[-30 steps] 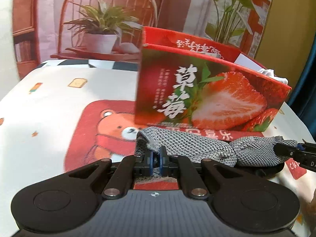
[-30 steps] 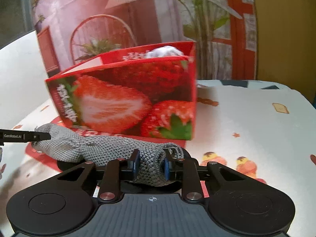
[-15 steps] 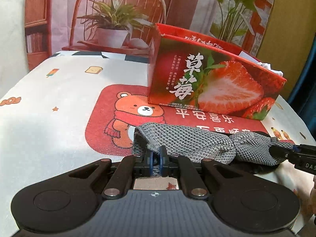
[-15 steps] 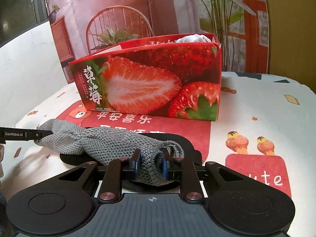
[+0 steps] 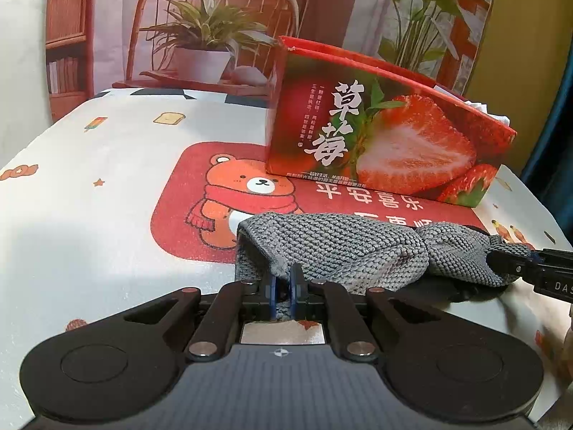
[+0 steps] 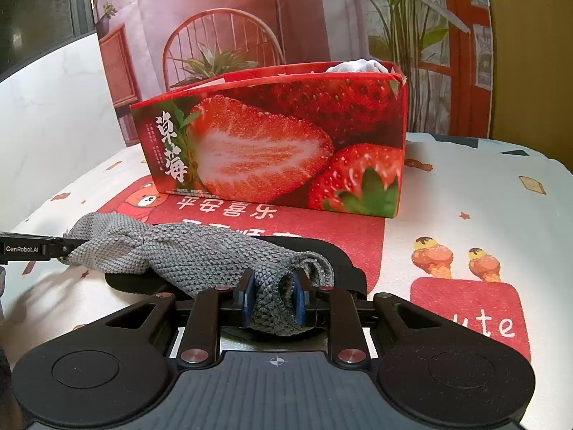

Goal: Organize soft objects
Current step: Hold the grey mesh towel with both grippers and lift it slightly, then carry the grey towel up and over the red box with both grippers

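A grey knitted cloth (image 5: 343,247) is stretched low over the table between both grippers. My left gripper (image 5: 283,286) is shut on one end of the grey cloth, pinching a thin fold. My right gripper (image 6: 274,295) is shut on the other end (image 6: 272,301), a thicker bunched fold. Each gripper's tip shows at the edge of the other view: the right one (image 5: 526,268) and the left one (image 6: 53,249). Behind the cloth stands a red strawberry-printed box (image 6: 279,143) with its top open and a white cloth (image 6: 358,66) inside. Under the grey cloth lies a flat black object (image 6: 322,251), mostly hidden.
The table wears a white printed cover (image 5: 89,197) with a red bear panel (image 5: 229,193). A backdrop picturing a chair and potted plants (image 5: 207,36) hangs behind the table. The table's right edge (image 6: 537,157) lies beyond the box.
Both grippers have drawn back from the strawberry box with the grey cloth still held between them, and the cloth now hangs lower, in front of the box rather than against it.
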